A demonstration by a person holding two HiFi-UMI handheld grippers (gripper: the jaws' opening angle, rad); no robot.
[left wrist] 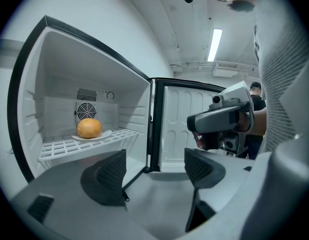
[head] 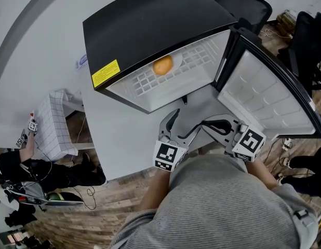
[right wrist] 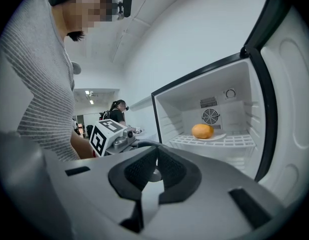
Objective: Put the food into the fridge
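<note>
Fridge shelf bears orange, apart from left tongs, right tongs.

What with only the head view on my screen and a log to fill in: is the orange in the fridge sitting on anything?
Observer: Yes. The left gripper view shows the orange on a small white plate on the wire shelf.
Operator: Is the left gripper holding anything?
Observer: No, its fingers stand apart with nothing between them.
Operator: And the right gripper?
Observer: Its fingers are closed together, empty.
</note>
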